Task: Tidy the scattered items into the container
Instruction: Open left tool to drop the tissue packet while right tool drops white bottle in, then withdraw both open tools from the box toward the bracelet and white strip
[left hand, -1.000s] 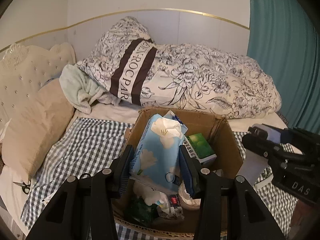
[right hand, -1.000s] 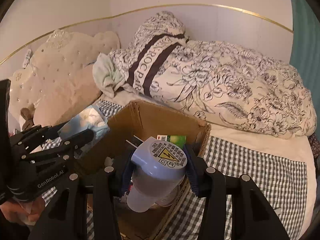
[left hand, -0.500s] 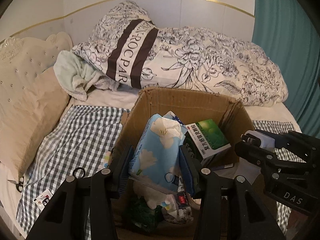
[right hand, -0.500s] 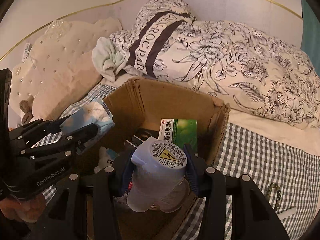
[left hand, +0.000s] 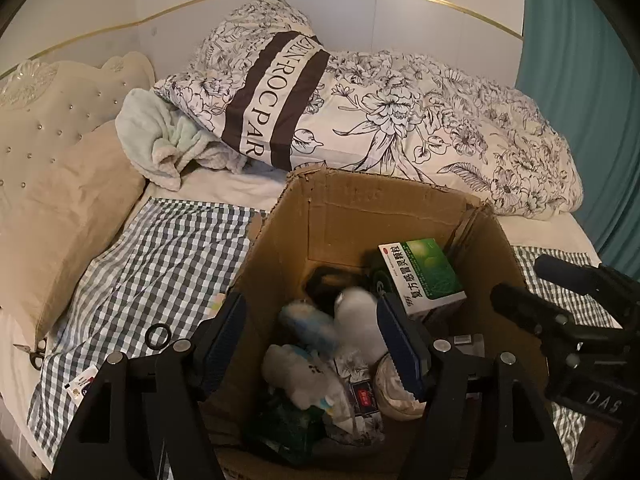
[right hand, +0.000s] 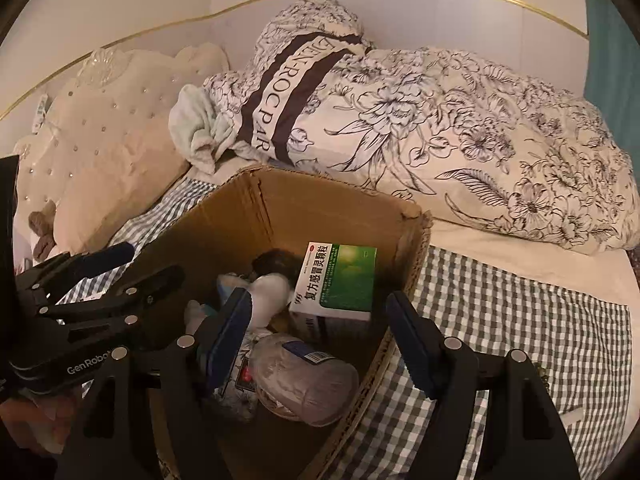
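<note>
Hovering over the cardboard box on the bed, the left gripper has its jaws spread apart with nothing between them. The right gripper hangs above the same box, near its right wall, jaws likewise wide and empty. Inside the box, a green medicine carton leans toward the back right corner. A pale, blurred bottle-like item lies near the box's middle, beside a light blue tissue pack. A greyish wrapped bundle with a barcode label rests toward the front of the box, just below the green carton. A dark green packet sits at the box's front. Left of the box, on the checked bedsheet, lie a black ring and a small card. Behind the box lies a floral duvet.
</note>
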Demonstrator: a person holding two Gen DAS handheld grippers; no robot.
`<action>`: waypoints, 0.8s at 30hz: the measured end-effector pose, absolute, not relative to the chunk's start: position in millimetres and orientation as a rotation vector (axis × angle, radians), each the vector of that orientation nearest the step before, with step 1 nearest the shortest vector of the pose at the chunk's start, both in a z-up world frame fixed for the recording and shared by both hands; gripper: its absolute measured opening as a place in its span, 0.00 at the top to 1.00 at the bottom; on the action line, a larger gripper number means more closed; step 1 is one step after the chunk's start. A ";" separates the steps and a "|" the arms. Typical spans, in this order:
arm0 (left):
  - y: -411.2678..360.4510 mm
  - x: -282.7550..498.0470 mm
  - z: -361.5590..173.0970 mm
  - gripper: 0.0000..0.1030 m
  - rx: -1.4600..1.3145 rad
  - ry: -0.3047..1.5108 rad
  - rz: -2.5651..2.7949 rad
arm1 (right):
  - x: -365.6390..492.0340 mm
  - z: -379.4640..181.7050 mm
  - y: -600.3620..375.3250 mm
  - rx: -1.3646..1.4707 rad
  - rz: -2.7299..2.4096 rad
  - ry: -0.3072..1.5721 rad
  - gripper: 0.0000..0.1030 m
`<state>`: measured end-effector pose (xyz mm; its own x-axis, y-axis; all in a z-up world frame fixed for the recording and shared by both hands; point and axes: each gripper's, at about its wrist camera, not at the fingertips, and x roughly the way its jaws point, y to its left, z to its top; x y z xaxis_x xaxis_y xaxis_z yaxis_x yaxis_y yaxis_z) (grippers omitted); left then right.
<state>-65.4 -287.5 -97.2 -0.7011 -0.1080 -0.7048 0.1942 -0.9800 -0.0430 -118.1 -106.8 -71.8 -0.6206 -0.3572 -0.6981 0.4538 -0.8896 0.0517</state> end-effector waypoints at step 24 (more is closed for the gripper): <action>-221.7 -7.0 -32.5 0.03 0.920 0.072 -2.819 | -54.2 1.3 -32.0 0.865 -2.634 0.136 0.11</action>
